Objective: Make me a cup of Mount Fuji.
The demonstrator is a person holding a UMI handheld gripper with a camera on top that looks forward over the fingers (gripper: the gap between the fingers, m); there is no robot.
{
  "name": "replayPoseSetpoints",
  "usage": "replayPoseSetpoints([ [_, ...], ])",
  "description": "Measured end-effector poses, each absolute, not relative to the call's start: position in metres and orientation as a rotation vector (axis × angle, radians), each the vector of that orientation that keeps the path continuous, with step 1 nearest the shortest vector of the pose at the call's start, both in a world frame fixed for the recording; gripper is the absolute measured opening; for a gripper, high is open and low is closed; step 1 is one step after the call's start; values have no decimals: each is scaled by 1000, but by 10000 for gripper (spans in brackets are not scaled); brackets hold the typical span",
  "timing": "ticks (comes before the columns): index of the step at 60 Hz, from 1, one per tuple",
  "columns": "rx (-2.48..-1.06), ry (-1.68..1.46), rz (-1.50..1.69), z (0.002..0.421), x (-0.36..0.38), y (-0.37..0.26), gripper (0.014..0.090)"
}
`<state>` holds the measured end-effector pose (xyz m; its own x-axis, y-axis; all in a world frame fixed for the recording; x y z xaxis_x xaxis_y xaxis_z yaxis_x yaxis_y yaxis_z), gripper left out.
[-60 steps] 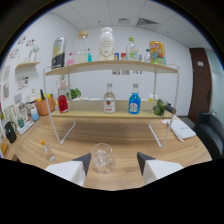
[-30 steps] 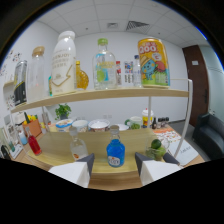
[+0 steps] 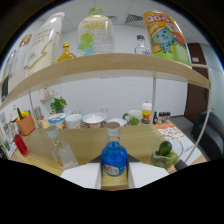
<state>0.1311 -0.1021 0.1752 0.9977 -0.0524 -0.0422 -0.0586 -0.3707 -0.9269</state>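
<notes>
Gripper [image 3: 115,175]: two fingers [image 3: 82,176] visible at near edge of view. Finger faces flat, white, wedge-shaped, matte, each with a dark upper inner corner. Housing below reads as a solid black mass. No markings, screws or cables discernible.

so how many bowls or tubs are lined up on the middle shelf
3: a blue-rimmed tub, a cup beside it, and a wider bowl, all beyond the blue bottle standing between the open fingers. More may be hidden.

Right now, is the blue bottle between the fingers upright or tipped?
Upright: the blue bottle stands on the shelf, cap on top, between the open gripper fingers.
</notes>
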Motion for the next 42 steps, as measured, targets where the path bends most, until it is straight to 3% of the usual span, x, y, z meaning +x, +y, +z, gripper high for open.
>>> replayPoseSetpoints([
  [12, -1923, 42, -8, 192, 134, -115, 352],
  [26, -1839, 12, 59, 233, 120, -175, 352],
  [42, -1985, 35, 89, 137, 102, -241, 351],
])
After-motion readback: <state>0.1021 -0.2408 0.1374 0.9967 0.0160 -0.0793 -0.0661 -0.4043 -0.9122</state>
